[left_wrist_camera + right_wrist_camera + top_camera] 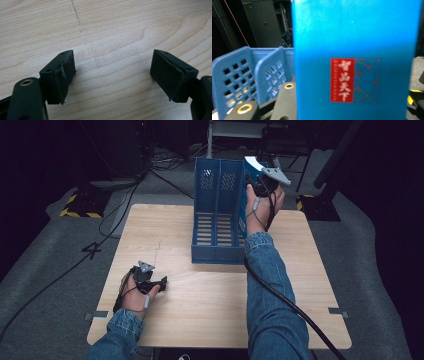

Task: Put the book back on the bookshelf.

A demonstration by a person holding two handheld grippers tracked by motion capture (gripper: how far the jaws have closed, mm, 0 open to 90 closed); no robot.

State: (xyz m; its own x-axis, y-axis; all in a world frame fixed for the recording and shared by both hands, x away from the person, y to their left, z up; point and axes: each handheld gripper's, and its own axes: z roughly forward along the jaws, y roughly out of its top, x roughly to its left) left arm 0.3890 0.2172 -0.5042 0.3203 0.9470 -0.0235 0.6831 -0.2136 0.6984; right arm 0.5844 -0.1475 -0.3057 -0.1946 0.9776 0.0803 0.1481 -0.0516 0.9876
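Blue denim sleeves cover both forearms; the black left gripper (161, 282) and right gripper (251, 181) carry grey three-cornered plates, brass-ringed screw holes, trailing black cables.

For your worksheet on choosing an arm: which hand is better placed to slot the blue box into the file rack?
Right. Its hand-held gripper grips the blue box beside the file rack; the left hand-held gripper rests open, far off.

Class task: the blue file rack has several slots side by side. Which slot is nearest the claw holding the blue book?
The rightmost slot, beside the right claw and its blue book; the other slots lie farther left.
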